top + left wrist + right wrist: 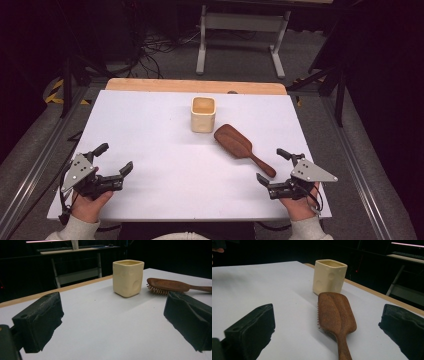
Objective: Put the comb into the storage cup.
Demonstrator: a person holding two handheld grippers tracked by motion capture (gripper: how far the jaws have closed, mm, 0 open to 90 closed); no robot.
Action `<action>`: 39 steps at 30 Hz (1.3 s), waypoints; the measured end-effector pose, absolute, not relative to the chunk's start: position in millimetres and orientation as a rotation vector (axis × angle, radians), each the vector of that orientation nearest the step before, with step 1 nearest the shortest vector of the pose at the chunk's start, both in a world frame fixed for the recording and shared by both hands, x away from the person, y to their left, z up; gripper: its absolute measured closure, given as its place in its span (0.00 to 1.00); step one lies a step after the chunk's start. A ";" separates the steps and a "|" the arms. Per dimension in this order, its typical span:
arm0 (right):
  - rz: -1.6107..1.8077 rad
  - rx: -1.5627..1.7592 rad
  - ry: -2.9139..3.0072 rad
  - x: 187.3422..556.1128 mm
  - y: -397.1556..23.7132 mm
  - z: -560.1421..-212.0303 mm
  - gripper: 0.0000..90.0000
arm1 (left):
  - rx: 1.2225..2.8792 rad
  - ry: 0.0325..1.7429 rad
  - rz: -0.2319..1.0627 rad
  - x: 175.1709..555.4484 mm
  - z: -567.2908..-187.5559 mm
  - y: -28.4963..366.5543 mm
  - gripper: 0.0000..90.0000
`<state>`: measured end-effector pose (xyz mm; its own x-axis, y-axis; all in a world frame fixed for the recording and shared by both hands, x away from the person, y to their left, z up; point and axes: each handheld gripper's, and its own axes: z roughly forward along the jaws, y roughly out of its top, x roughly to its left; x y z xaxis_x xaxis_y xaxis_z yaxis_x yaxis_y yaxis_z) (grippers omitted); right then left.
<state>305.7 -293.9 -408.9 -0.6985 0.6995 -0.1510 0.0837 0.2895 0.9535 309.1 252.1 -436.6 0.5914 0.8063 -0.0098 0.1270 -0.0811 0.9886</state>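
A cream square cup [203,114] is seen upright on the white worktop [165,165], toward its far edge. A brown wooden hairbrush [242,148] is laid bristles-down just beside the cup, on its near right side — head toward the cup, handle pointed away from it toward the right tool [273,166]. A small gap is left between brush and cup. The right tool is held by a hand near the handle's end, well short of the cup, its jaws spread wide with nothing between them. The left tool [116,158] is held well apart from the cup, at its near left — jaws likewise spread and empty.
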 end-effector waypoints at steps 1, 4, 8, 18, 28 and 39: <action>1.431 0.688 2.002 305.5 -293.9 -408.8 0.00 | 1.571 0.806 0.671 308.9 -436.0 252.8 0.04; 1.436 0.694 2.001 305.1 -294.0 -408.5 0.00 | 1.561 0.799 0.660 308.1 -435.4 252.7 0.04; 1.438 0.691 2.003 305.1 -293.8 -408.4 0.00 | 1.565 0.795 0.654 307.9 -434.6 252.6 0.04; 1.431 0.682 2.011 305.0 -292.2 -407.4 0.00 | 1.554 0.790 0.653 306.9 -434.4 252.9 0.04; 1.423 0.699 2.086 315.7 -283.4 -398.0 0.04 | 1.566 0.795 0.672 307.2 -433.8 252.8 0.04; 1.378 0.684 2.162 340.0 -267.6 -379.5 0.04 | 1.563 0.787 0.674 307.3 -433.3 253.9 0.04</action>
